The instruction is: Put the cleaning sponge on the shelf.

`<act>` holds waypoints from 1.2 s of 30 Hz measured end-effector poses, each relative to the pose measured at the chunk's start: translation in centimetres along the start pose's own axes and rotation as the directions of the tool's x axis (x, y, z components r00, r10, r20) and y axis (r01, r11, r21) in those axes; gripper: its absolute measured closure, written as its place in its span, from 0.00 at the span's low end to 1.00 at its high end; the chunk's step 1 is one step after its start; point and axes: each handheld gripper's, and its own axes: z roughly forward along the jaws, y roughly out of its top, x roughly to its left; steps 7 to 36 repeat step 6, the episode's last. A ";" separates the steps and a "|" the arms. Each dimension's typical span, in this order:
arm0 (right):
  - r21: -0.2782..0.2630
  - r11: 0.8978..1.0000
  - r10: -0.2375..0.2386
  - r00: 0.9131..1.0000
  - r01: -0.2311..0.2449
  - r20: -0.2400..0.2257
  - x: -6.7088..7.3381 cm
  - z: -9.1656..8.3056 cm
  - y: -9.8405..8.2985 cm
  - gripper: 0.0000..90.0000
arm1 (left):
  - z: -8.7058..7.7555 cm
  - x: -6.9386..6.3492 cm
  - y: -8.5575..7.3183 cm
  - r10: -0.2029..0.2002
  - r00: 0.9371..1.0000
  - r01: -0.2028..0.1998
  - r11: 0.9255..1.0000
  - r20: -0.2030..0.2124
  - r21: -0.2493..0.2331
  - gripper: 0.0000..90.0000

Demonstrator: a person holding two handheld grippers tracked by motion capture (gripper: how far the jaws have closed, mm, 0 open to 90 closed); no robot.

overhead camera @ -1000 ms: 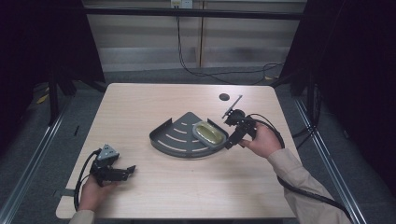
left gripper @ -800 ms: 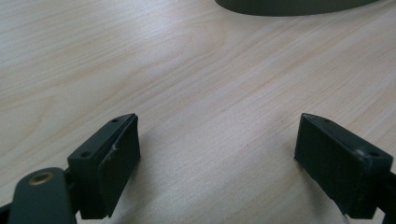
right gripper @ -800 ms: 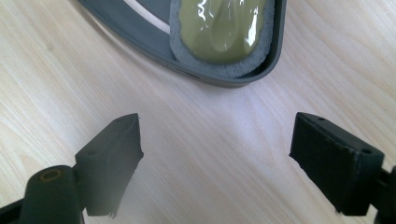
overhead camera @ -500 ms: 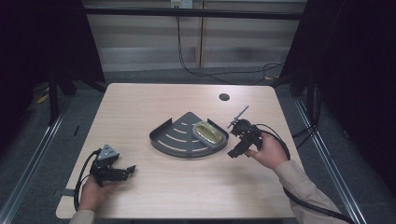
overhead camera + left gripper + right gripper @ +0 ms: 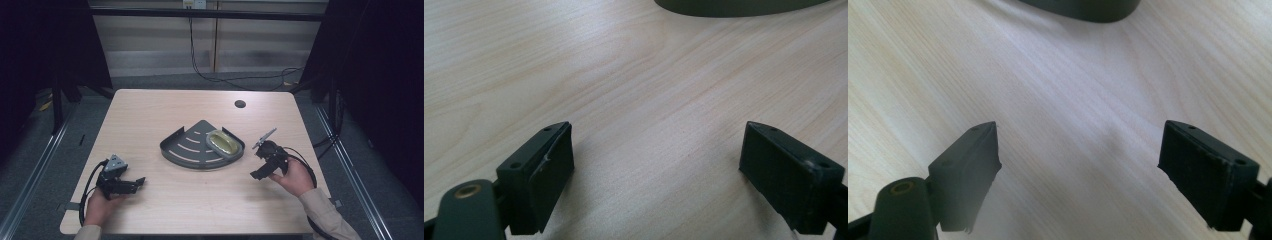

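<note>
One dark fan-shaped tray (image 5: 187, 150), one yellow-green oval dish (image 5: 223, 143) in it, two handheld grippers, one round table hole (image 5: 240, 104).

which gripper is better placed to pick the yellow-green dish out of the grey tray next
Probably the right gripper: it sits open beside the dish end of the tray.

Right gripper (image 5: 261, 173) back from tray (image 5: 186, 150)

A light wooden table (image 5: 150, 115) with a small round hole (image 5: 240, 104) stands on a grey floor (image 5: 30, 165). Behind it, a pale wall (image 5: 150, 40) carries hanging black cables (image 5: 200, 70). Both sides of the room are dark.
</note>
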 end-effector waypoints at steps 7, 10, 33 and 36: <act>0.005 1.000 0.013 1.000 -0.013 -0.002 0.0 0.3 -0.6 0.21 | 0.0 0.0 0.0 0.000 1.000 0.000 1.000 0.000 0.000 0.15; 0.005 1.000 0.013 1.000 -0.013 -0.002 0.0 0.3 -0.6 0.21 | 0.0 0.0 0.0 0.000 1.000 0.000 1.000 0.000 0.000 0.15; 0.005 1.000 0.013 1.000 -0.013 -0.002 0.0 0.3 -0.6 0.21 | 0.0 0.0 0.0 0.000 1.000 0.000 1.000 0.000 0.000 0.15; 0.005 1.000 0.013 1.000 -0.013 -0.002 0.0 0.3 -0.6 0.21 | 0.0 0.0 0.0 0.000 1.000 0.000 1.000 0.000 0.000 0.15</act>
